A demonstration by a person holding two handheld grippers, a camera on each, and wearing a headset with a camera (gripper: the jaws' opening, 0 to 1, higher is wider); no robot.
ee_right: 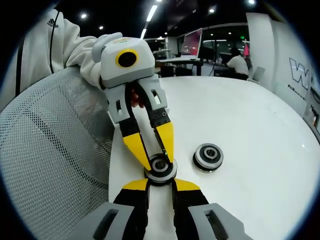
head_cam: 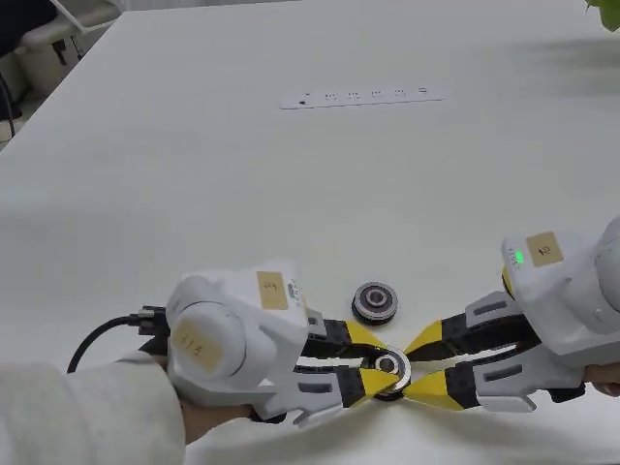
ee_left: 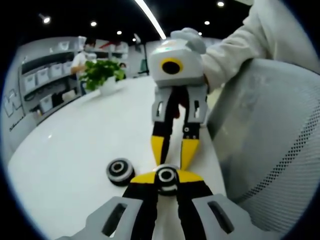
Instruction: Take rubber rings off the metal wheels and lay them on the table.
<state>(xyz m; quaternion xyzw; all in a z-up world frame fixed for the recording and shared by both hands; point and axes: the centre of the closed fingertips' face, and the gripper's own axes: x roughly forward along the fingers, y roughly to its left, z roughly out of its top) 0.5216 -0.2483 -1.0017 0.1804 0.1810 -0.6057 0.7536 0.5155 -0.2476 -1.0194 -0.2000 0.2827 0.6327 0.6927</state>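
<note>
1. Near table [head_cam: 194, 145] edge, 6 o'clock in the head view: held wheel [head_cam: 388, 366] is half buried under four yellow tips. You see only its hub and a sliver of dark rim. Can't tell whether the pads bite rubber or metal, or whether it touches the table.
2. Right gripper's body is cut off by the frame at 3 o'clock; your sleeve [head_cam: 77, 417] is cut off at 8 o'clock.
3. Your left gripper [head_cam: 372, 362] enters from 9 o'clock, jaws pressed onto that wheel. Right gripper [head_cam: 410, 366] enters from 3 o'clock, also clamped on it.
4. Held wheel lies flat, bore facing up. It is round, so no long axis.
5. Second wheel [head_cam: 375, 302] sits at 11 o'clock from the first, near but apart. It lies flat, bore up, with its rubber ring [head_cam: 357, 306] on.
6. Power strip [head_cam: 363, 96] lies at 12 o'clock, well apart.
</note>
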